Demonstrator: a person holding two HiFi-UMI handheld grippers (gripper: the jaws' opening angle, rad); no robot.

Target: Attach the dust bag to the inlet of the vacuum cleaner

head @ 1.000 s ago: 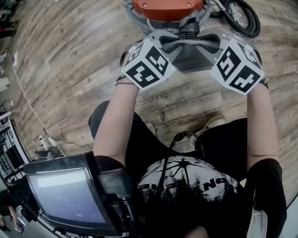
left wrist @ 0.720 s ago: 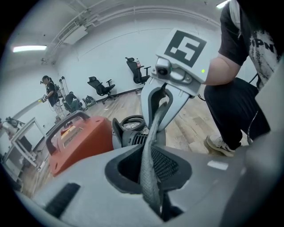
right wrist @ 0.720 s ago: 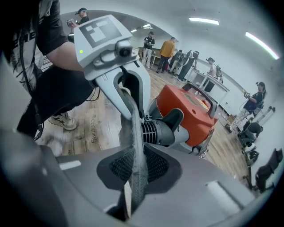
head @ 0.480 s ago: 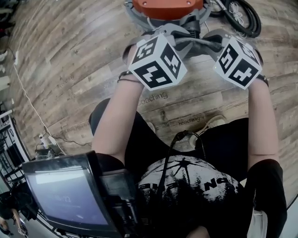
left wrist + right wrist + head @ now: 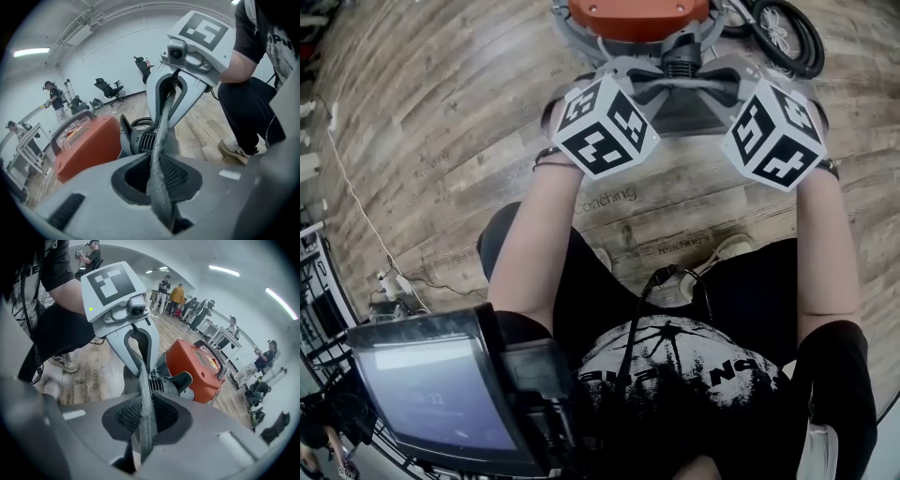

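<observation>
A person standing over an orange vacuum cleaner [image 5: 637, 11] on the wooden floor [image 5: 441, 141] stretches a grey dust bag [image 5: 163, 122] between two hand-held grippers, its edge pulled taut just in front of the black ribbed inlet [image 5: 680, 64]. The left gripper [image 5: 157, 169], which half a second ago had swung in toward its partner, is back out at its own side, so the bag's edge spans the inlet again. Its fingers are closing, with the bag's fabric pinched between them. The right gripper [image 5: 143, 414] has its fingers clenched on the opposite end of that edge. The bag appears lined up but not yet seated, and pushing its opening onto the inlet looks like the step ahead.
</observation>
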